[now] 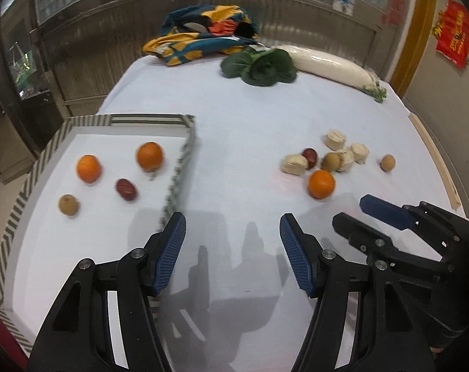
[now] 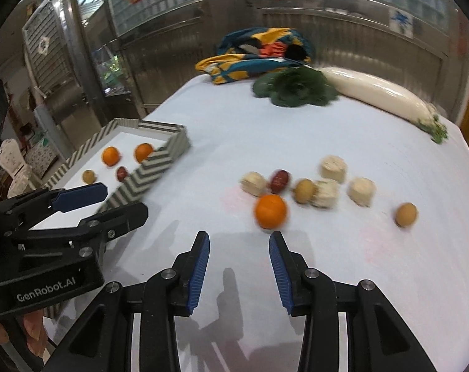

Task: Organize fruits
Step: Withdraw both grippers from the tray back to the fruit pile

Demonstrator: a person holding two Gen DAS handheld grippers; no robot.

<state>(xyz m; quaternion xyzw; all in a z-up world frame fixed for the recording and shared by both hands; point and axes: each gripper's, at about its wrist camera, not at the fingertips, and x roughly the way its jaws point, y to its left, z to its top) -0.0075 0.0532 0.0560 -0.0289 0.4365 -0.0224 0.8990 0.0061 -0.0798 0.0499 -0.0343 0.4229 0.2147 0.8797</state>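
A striped tray (image 1: 185, 152) (image 2: 160, 167) at the left holds two oranges (image 1: 150, 156) (image 1: 88, 168), a dark red fruit (image 1: 126, 189) and a brown fruit (image 1: 68, 204). On the white table lie a loose orange (image 1: 321, 183) (image 2: 270, 210), a red fruit (image 2: 279, 180), a brown fruit (image 2: 304, 190), another brown fruit (image 1: 388, 162) (image 2: 405, 214) and several pale cut chunks (image 2: 333, 167). My left gripper (image 1: 233, 232) (image 2: 110, 204) is open and empty by the tray's near corner. My right gripper (image 2: 239, 245) (image 1: 355, 214) is open and empty, just short of the loose orange.
At the back of the table lie a leafy green vegetable (image 1: 261, 65) (image 2: 296, 88), a long white radish (image 1: 330, 65) (image 2: 380, 96) and a colourful cloth bag (image 1: 203, 31) (image 2: 256, 52). A metal-panelled wall stands behind. The table's right edge (image 1: 436, 161) is close to the fruit.
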